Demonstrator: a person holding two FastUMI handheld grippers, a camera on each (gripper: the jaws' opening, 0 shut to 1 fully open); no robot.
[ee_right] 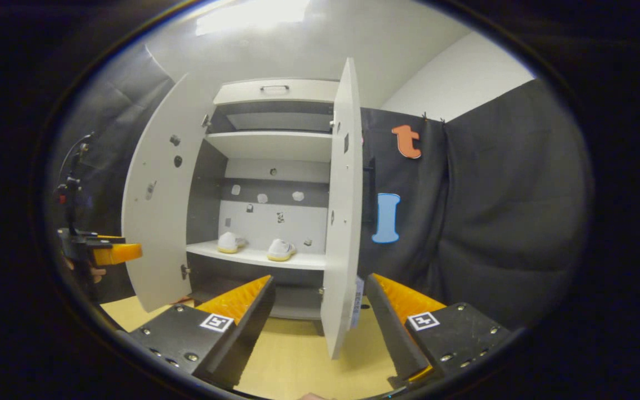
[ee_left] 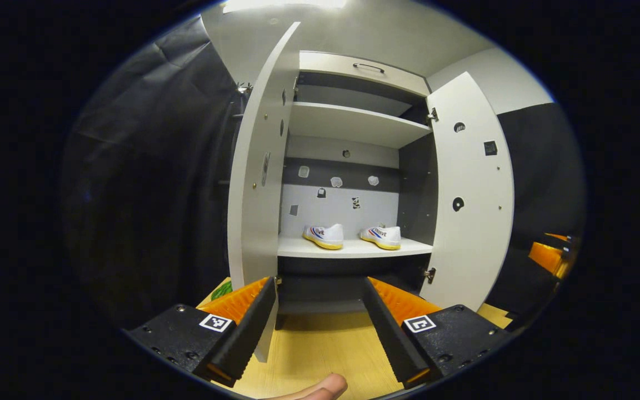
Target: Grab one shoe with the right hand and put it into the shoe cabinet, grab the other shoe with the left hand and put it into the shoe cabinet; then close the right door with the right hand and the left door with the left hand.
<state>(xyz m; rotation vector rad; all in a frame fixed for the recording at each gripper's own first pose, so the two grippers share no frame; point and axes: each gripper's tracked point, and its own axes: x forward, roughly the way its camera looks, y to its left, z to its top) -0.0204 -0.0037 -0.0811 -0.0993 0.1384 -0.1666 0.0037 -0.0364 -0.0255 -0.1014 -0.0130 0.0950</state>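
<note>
Both shoes already sit inside the shoe cabinet (ee_left: pixel 353 125), side by side on its lower shelf (ee_left: pixel 353 248), a little below the middle of the left gripper view: one shoe (ee_left: pixel 324 235) to the left, the other shoe (ee_left: pixel 381 236) just beside it to the right, not touching. They rest on their soles toward the back of the shelf, which keeps them out of the doors' swing.

Both doors stand wide open. In the left gripper view the left door (ee_left: pixel 256 183) rises edge-on left of centre and the right door (ee_left: pixel 473 194) spreads across the right half. In the right gripper view the right door's edge runs down the centre of the frame, between the fingers, so that hand appears lined up to push it first.

The right hand-held gripper (ee_right: pixel 317 311) is spread apart and carries nothing, low in its own view over the wooden floor (ee_right: pixel 292 361). The left hand-held gripper (ee_left: pixel 320 314) is likewise spread and empty, pointed at the cabinet's opening from a little way back; a fingertip (ee_left: pixel 320 389) of the person shows at the bottom edge. By my reading, the shoe placing is done and only the two doors remain.
</note>
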